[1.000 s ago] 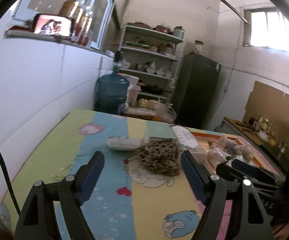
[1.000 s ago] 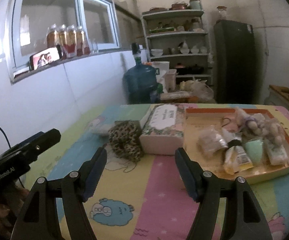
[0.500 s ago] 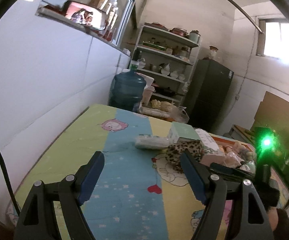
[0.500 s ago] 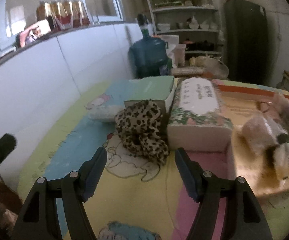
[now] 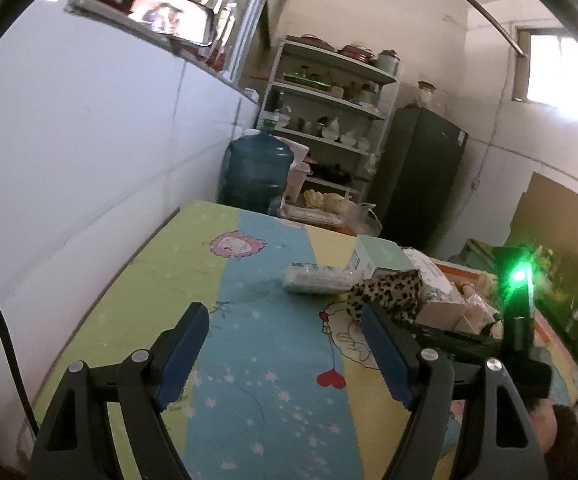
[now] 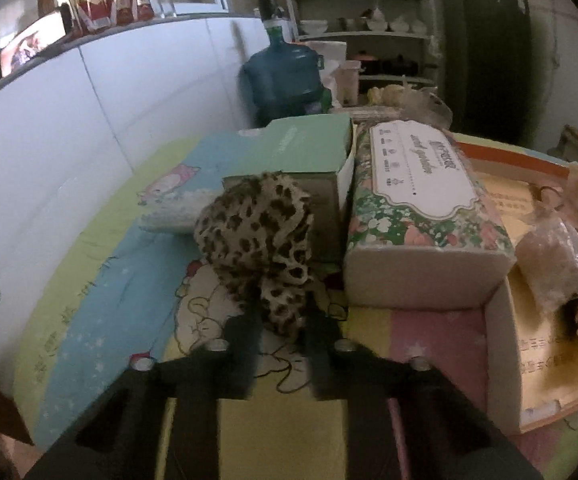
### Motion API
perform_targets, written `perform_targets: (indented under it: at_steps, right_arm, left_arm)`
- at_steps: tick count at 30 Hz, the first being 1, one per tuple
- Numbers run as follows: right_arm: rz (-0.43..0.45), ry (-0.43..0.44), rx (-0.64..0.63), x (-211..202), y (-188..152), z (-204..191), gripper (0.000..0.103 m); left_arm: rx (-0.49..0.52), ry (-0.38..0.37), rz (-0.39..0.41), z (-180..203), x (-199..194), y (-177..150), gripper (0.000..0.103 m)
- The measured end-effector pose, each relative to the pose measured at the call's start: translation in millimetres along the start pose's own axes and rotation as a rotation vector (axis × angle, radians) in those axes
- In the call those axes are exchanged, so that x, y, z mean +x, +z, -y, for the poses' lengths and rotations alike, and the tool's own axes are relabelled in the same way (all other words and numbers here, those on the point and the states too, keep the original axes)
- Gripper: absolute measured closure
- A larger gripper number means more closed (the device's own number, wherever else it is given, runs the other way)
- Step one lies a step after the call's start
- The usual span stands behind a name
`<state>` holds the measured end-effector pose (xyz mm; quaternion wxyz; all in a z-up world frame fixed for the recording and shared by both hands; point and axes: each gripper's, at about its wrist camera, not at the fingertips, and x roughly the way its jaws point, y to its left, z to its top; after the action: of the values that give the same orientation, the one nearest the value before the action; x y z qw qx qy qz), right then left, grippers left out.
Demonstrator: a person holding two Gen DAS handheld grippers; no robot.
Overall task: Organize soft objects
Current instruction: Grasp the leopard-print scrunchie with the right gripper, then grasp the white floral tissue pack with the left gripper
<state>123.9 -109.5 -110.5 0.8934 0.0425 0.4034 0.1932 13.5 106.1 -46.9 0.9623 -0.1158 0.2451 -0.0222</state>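
Note:
A leopard-print fabric scrunchie (image 6: 261, 240) lies on the cartoon tablecloth in front of a green box (image 6: 301, 148). My right gripper (image 6: 281, 320) has closed its jaws on the scrunchie's near edge. In the left wrist view the scrunchie (image 5: 389, 292) sits mid-right, with the right gripper (image 5: 441, 332) reaching it from the right. My left gripper (image 5: 285, 344) is open and empty above the blue stripe of the cloth, left of the scrunchie. A white soft pack (image 5: 315, 278) lies just beyond it.
A floral tissue box (image 6: 421, 208) stands right of the scrunchie. An orange-rimmed tray (image 6: 501, 320) holds several wrapped soft items (image 6: 557, 264). A blue water jug (image 5: 255, 172), shelves and a dark fridge (image 5: 417, 176) stand behind the table. A white wall runs along the left.
My right gripper moved forward to the scrunchie and shut on it. My left gripper drew back and left, staying open.

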Motion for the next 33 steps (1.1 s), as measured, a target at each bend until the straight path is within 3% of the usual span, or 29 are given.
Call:
perform_targets:
  at_steps: [7, 11, 16, 19, 21, 25, 33]
  right_arm:
    - [0.079, 0.067, -0.073, -58, -21, -5, 0.093]
    - [0.125, 0.081, -0.101, -96, -34, -3, 0.093]
    - [0.144, 0.084, -0.108, -117, -43, 3, 0.093]
    - [0.140, 0.083, -0.093, -120, -49, 9, 0.093]
    - [0.137, 0.080, -0.079, -122, -51, 15, 0.093]
    - [0.144, 0.066, -0.050, -131, -56, 30, 0.093]
    - [0.151, 0.016, 0.007, -137, -55, 54, 0.092]
  left_arm:
    - [0.114, -0.137, -0.060, 1, 25, 25, 0.025]
    - [0.185, -0.277, -0.136, 3, 56, 41, 0.025]
    - [0.487, -0.432, -0.237, 29, 99, 43, 0.025]
    - [0.691, -0.415, -0.225, 46, 114, 36, 0.025]
    - [0.770, -0.427, -0.239, 52, 128, 35, 0.025]
    - [0.846, -0.484, -0.327, 57, 159, 34, 0.025]
    - [0.846, -0.591, -0.462, 50, 201, 34, 0.025]
